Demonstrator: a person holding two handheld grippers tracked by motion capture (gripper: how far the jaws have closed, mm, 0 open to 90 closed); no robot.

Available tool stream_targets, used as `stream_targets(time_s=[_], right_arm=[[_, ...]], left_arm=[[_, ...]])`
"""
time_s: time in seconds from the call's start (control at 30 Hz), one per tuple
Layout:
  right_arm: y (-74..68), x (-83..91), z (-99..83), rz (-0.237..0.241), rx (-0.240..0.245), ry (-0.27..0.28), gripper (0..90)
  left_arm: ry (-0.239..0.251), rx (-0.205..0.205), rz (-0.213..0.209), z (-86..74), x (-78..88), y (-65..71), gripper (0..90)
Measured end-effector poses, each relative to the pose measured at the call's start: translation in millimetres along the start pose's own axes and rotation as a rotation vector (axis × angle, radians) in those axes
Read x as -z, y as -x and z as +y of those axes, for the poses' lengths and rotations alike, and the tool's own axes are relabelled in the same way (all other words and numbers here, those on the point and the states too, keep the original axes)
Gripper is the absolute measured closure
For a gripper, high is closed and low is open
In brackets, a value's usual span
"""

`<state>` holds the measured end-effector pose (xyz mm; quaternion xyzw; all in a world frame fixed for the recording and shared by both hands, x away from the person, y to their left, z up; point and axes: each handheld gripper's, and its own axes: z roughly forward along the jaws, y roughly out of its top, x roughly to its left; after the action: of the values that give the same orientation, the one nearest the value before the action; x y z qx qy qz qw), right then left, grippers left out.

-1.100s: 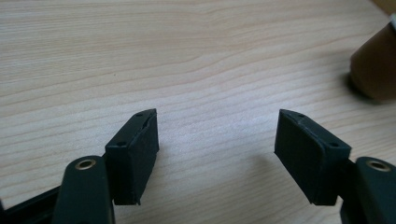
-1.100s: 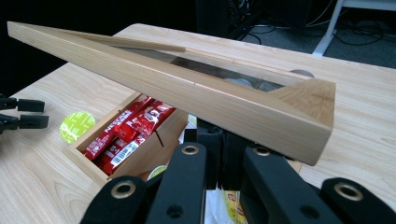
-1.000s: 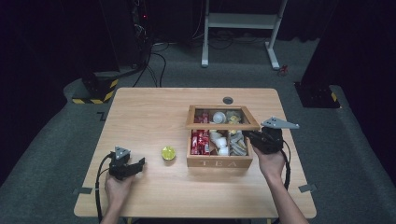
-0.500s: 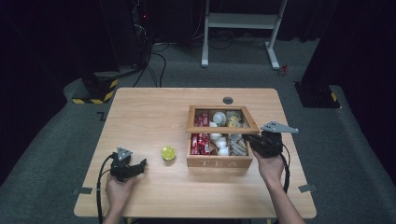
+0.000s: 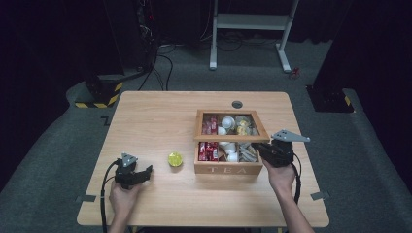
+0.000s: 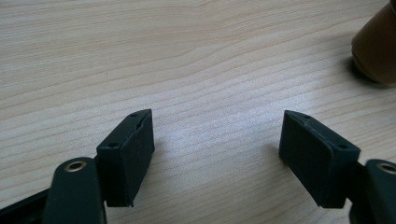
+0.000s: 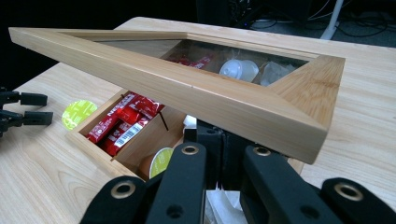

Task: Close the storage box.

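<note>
**Observer:** What have you got on the left?

**Operator:** My left tool rests low on the tabletop, near the front left edge. Its jaws have just been opening, they stand wider than a second ago, and there is bare wood between them. In the left gripper view the two pads sit well apart with nothing touching them. So it is released and empty.

**Observer:** And the yellow-green thing?

**Operator:** That is the capsule, lying flat on the tabletop between my left tool and the tea box, apart from both. It has not shifted since the earlier frames.

**Observer:** Now the box.

**Operator:** The tea box sits right of centre, its front wall lettered. Red sachets fill its front left compartment, white pods the middle one. Its glass-paned lid is raised off the front edge. In the right gripper view the lid's wooden frame slants up over the compartments, with a green-topped pod under it.

**Observer:** The right side?

**Operator:** My right tool is at the box's front right corner, jaws clenched. They meet right under the lid's front rail, but I cannot tell whether they pinch it or just prop it up. The hand has drifted slightly compared with a second ago; the lid stays up.
</note>
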<state>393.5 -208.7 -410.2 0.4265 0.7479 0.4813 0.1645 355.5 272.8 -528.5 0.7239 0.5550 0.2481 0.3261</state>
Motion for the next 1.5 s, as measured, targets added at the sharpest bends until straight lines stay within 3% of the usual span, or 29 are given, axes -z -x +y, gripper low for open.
stream_targets(time_s=[1.5], right_arm=[[0.9, -5.6, -33.7, 0.016, -0.037, -0.046, 88.4]], left_arm=[[0.0, 0.003, 0.003, -0.3, 0.3, 0.7, 26.3]])
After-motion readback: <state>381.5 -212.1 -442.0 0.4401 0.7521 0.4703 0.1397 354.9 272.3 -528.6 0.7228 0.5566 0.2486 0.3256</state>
